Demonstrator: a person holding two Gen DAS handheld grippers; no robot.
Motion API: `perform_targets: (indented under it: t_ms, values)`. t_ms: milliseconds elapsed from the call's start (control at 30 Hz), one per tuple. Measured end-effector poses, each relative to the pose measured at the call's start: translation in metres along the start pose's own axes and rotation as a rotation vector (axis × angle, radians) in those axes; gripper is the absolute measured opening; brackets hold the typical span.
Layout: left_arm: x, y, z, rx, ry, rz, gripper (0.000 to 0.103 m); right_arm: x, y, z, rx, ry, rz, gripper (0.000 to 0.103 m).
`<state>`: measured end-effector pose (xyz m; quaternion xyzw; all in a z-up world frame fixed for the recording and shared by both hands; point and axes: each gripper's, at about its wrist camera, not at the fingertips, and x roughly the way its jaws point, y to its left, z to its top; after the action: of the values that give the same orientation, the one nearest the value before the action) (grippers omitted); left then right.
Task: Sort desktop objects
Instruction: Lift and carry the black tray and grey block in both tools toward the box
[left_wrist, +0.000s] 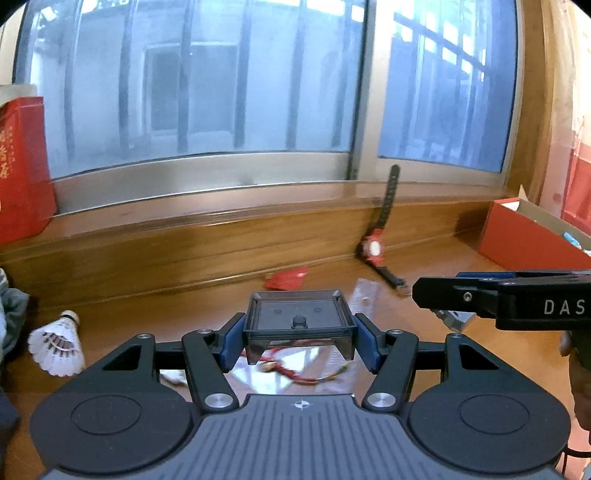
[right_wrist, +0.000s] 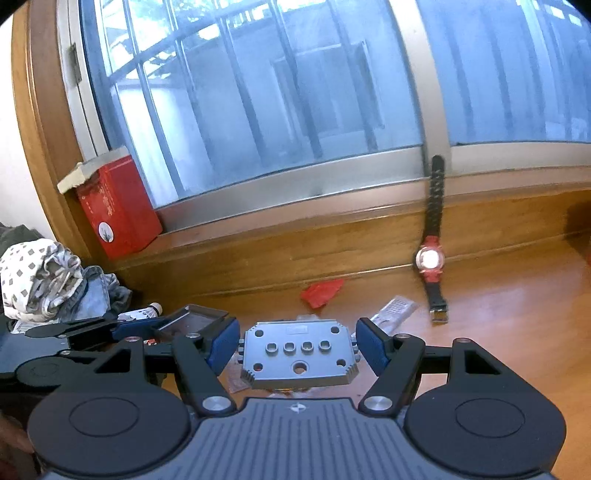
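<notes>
The left gripper (left_wrist: 299, 338) gripped a smoky clear tray (left_wrist: 298, 320) above the desk (left_wrist: 147, 314); the right gripper (right_wrist: 298, 350) gripped a grey plate (right_wrist: 299, 356). Beyond lay bare wood up to the sill, where a watch (right_wrist: 430, 260) leaned. Only the left view showed the red box (left_wrist: 524, 240) far right.

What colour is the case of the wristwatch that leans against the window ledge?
Red, with a black strap; the wristwatch shows best in the right wrist view.
</notes>
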<state>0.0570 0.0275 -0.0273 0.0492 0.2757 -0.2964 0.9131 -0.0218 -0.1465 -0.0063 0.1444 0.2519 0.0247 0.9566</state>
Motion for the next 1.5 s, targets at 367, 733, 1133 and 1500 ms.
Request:
perform_targets:
  t_ms: [367,733,1133,1500]
  values:
    - [0.007,-0.095,-0.001,0.026,0.027,-0.034,0.061,-0.068,-0.09,-0.002,0.079,-0.041,-0.007,0.071]
    - [0.012,-0.189,-0.015,-0.012,0.03,-0.013,0.061,-0.128,-0.169,-0.009,0.039,-0.037,0.017,0.071]
    - [0.033,-0.221,0.013,0.048,0.01,-0.059,0.061,-0.14,-0.213,0.006,0.085,-0.075,-0.02,0.071]
    - [0.062,-0.248,0.038,0.083,-0.039,-0.163,0.061,-0.147,-0.241,0.024,0.103,-0.145,-0.102,0.071]
